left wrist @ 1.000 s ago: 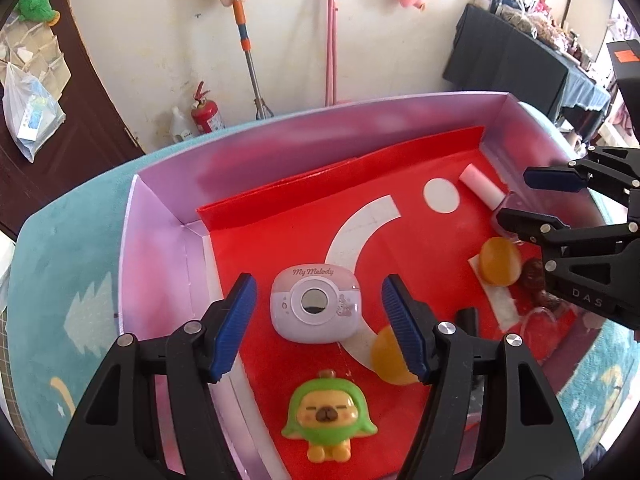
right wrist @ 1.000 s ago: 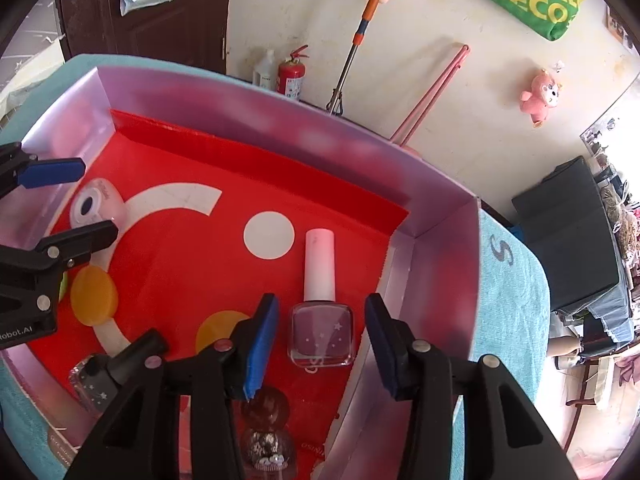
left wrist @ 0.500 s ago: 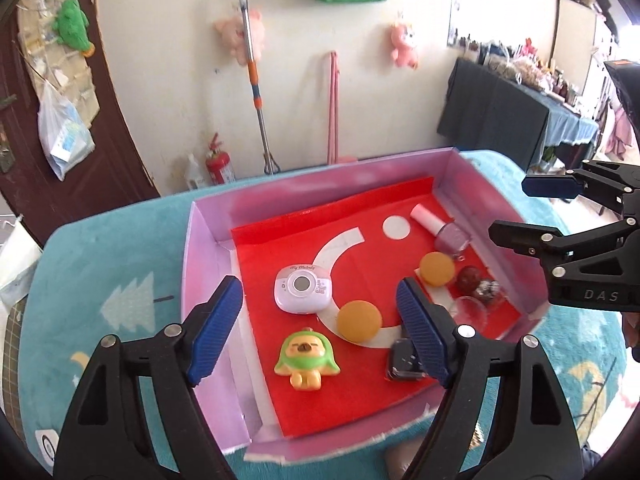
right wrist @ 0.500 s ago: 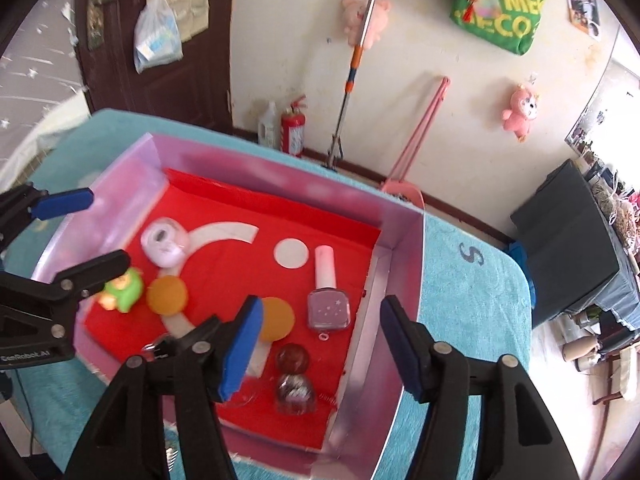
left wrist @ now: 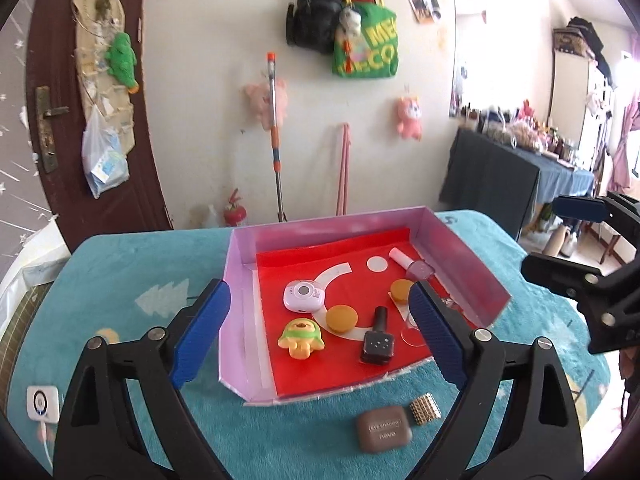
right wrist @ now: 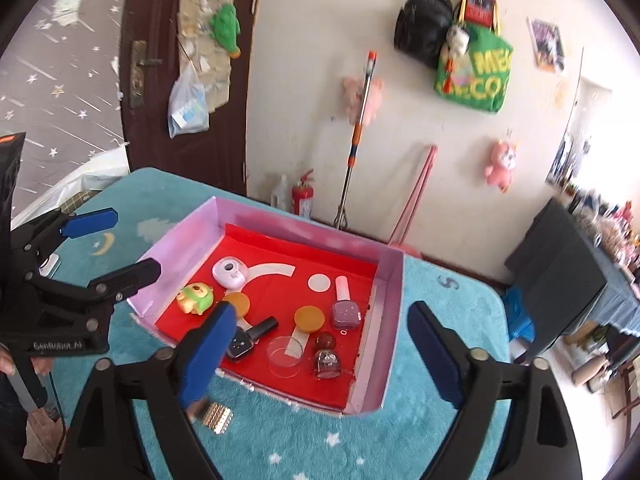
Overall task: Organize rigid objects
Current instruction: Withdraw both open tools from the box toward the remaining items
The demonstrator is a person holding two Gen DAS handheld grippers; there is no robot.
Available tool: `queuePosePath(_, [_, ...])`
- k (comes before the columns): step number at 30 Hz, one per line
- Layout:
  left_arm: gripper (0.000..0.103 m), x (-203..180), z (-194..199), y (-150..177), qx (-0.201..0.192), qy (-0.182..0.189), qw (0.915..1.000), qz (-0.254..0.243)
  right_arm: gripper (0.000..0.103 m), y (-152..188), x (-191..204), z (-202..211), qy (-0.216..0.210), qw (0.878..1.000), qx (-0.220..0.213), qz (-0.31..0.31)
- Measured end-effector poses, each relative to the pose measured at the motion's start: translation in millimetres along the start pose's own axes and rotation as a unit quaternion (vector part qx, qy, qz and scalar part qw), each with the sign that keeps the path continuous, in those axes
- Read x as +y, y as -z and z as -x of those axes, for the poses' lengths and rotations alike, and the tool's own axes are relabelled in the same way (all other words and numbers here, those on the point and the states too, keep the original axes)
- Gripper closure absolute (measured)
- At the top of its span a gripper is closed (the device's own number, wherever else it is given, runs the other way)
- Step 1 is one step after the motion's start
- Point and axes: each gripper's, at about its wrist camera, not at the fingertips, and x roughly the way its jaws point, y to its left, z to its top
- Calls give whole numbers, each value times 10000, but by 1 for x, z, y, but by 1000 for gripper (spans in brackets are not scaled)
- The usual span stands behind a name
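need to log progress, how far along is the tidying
Mostly done: the camera toy, both polish bottles and the discs lie in the tray. Both claws, left and right, have just been opening and hold nothing. Left: brown case and gold cube on the blanket.

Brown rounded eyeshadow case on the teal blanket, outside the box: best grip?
Take the brown rounded eyeshadow case from above, across its shorter sides. It lies flat on the teal blanket, so only the edges offer purchase. Mind the gold bead cube close beside it.

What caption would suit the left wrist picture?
Open left gripper above a pink box holding small toys and polish bottles; brown case outside.
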Motion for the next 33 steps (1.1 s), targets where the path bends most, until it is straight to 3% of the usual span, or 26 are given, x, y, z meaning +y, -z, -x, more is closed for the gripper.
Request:
queuePosePath(6, [6,-6,39,28,-349,-1,9994,81,0,29,13,41,8,9986,-504,-132])
queuePosePath(16, [5,-23,72,86,-609,45,9980,137,0,95,23,65,36,9954,-698,-650])
queuePosePath(24, [5,-26,63,124,-417,55,9988,264,0,150,28,51,118,9933,-510,-1032])
queuePosePath(33, [4,-30,37,158,53,174,9991,396,0,184,33,20,211,9920,-198,-1229])
